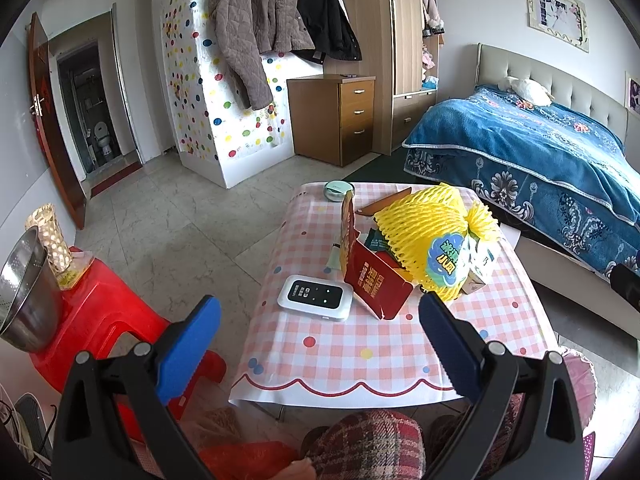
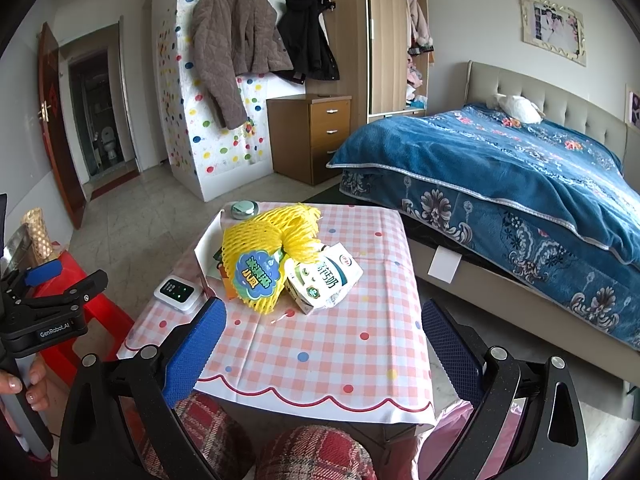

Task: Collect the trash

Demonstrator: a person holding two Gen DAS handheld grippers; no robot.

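A pile of trash lies on the pink checked table (image 1: 360,344) (image 2: 320,344): yellow foam fruit netting (image 1: 424,232) (image 2: 260,248) with a blue-green label, a red paper envelope (image 1: 376,284), and a crumpled white milk carton (image 2: 324,276) (image 1: 480,264). My left gripper (image 1: 316,344) hovers open above the table's near edge, nothing between its blue pads. My right gripper (image 2: 320,344) is open too, above the near edge, short of the carton. The left gripper also shows in the right wrist view (image 2: 44,280), held by a hand (image 2: 24,384).
A white pocket router (image 1: 316,298) (image 2: 178,290) lies left of the pile, and a round green tin (image 1: 338,190) (image 2: 244,209) at the far edge. A red stool (image 1: 104,320) with a steel colander (image 1: 24,300) stands left. The bed (image 2: 520,184) is to the right. Plaid-trousered knees (image 2: 316,452) sit below.
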